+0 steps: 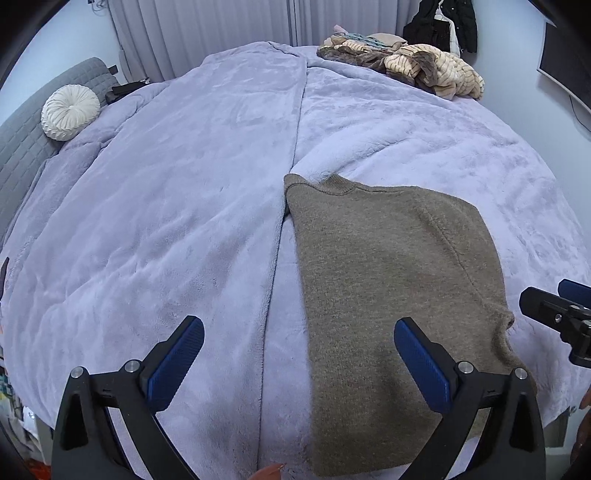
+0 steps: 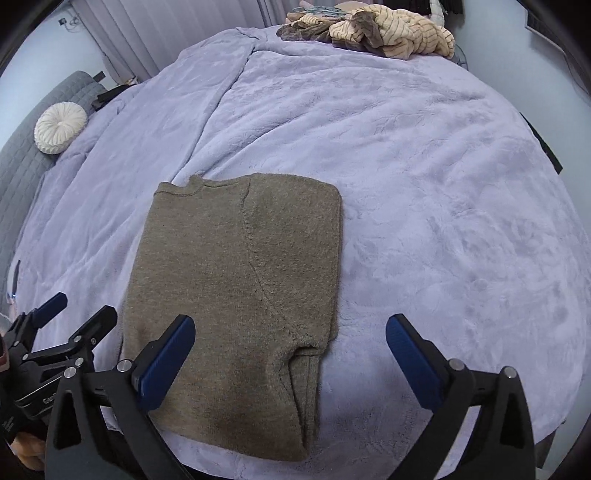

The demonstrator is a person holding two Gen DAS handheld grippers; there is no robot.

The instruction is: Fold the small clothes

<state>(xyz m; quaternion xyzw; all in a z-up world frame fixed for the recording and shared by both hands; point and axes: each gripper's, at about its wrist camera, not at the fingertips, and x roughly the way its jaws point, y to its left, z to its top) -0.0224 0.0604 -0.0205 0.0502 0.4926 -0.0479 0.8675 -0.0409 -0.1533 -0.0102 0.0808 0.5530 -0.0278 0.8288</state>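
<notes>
The folded brown sweater lay low and centre-left on the lavender blanket. Both the left gripper and right gripper gaped empty (partial lettering "Ge" only).

A home bedroom: a bed under a plush lavender blanket, a grey quilted headboard, a round white pleated cushion, pale curtains

Soft, even, cool indoor light; faint shadows, no glare; sharp centre, strong fisheye bending and dark corners.
</notes>
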